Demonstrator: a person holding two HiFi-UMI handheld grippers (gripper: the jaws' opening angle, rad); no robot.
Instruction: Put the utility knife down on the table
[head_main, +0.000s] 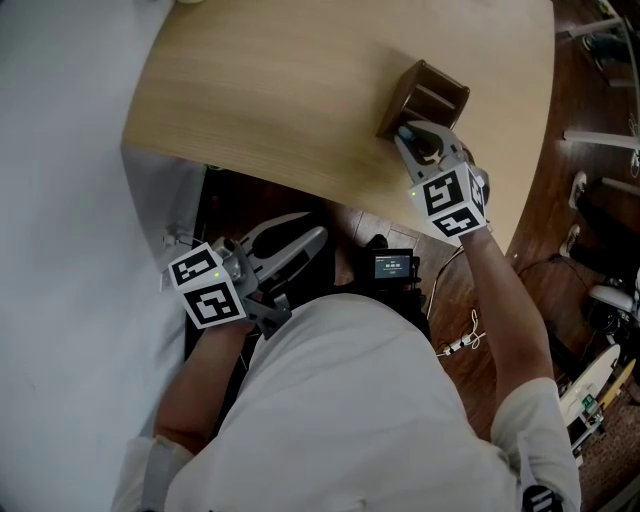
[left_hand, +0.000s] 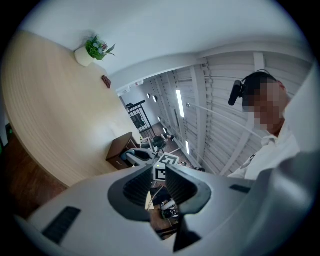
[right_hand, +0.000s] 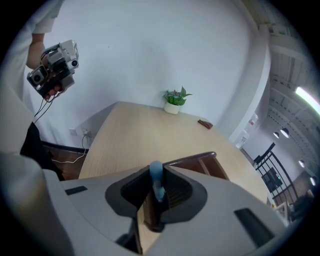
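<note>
My right gripper (head_main: 413, 137) is over the right end of the wooden table (head_main: 280, 90), tilted down at a brown wooden organizer box (head_main: 430, 92). It is shut on the utility knife (head_main: 404, 130), whose blue handle end (right_hand: 156, 181) stands up between the pads just in front of the box (right_hand: 200, 162). The blade end is hidden by the jaws. My left gripper (head_main: 308, 240) hangs below the table's near edge, close to the person's body. Its jaws (left_hand: 159, 176) stand a narrow gap apart with nothing between them.
A small potted plant (right_hand: 174, 101) and a small dark object (right_hand: 205, 124) sit at the table's far end. Below the table's near edge lie a device with a lit screen (head_main: 396, 265) and a power strip with cables (head_main: 455, 345). A hand holds a camera rig (right_hand: 54, 67) at the left.
</note>
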